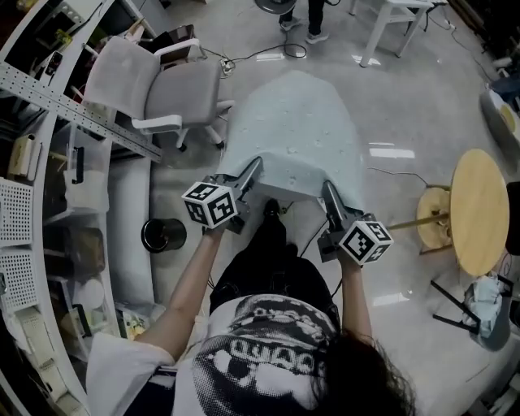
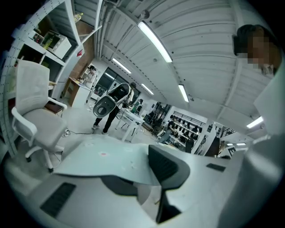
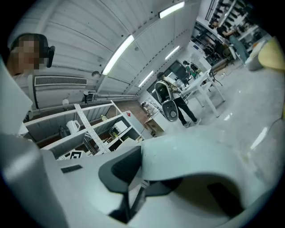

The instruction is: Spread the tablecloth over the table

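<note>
A pale blue-green tablecloth [image 1: 296,134] stretches flat and away from me over the grey floor, and whatever lies beneath it is hidden. My left gripper [image 1: 255,164] is shut on its near left corner. My right gripper [image 1: 327,189] is shut on the near right corner. In the left gripper view the tablecloth [image 2: 98,153] runs in between the jaws of the left gripper [image 2: 147,180], with a dark pad lying on top of it. In the right gripper view the tablecloth [image 3: 200,153] arches out from the right gripper [image 3: 142,180], pinched the same way.
A white office chair [image 1: 166,89] stands left of the cloth, next to long shelving [image 1: 49,97]. A black bin [image 1: 162,234] sits by my left arm. A round wooden table [image 1: 479,211] is at the right. Far ahead are a white table [image 1: 398,20] and a standing person [image 1: 305,16].
</note>
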Tool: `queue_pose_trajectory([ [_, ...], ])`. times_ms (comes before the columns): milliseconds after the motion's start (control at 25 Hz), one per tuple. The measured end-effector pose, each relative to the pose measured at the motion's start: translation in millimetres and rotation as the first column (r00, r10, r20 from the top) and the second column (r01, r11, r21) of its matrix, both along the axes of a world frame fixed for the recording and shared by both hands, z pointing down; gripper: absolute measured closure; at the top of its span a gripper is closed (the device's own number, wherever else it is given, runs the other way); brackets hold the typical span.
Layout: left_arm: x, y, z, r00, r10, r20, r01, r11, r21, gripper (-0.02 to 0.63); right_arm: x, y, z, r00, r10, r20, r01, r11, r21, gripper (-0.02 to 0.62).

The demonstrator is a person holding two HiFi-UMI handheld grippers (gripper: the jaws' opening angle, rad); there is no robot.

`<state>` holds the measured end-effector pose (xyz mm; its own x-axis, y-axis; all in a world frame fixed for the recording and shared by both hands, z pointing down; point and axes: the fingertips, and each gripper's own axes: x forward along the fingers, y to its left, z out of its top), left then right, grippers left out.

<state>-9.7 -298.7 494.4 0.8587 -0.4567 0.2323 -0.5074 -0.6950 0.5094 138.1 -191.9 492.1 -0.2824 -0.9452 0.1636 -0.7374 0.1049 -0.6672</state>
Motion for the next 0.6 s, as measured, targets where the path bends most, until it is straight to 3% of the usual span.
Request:
queue_pose_trajectory([
  [320, -23.0, 39.2, 42.1, 0.996, 0.011, 0.089, -0.005, 0.998, -0.066, 0.525, -23.7, 42.6, 59.1, 0.99, 0.033, 0.139, -0.018, 0.994, -0.108, 0.566],
  [600, -50.5, 56.5, 98.2, 0.986, 0.019, 0.169, 0.008, 0.987, -0.161, 0.525, -51.7, 60.7, 109.3, 0.98, 0.047, 0.195, -0.006, 0.979, -0.206, 0.566],
])
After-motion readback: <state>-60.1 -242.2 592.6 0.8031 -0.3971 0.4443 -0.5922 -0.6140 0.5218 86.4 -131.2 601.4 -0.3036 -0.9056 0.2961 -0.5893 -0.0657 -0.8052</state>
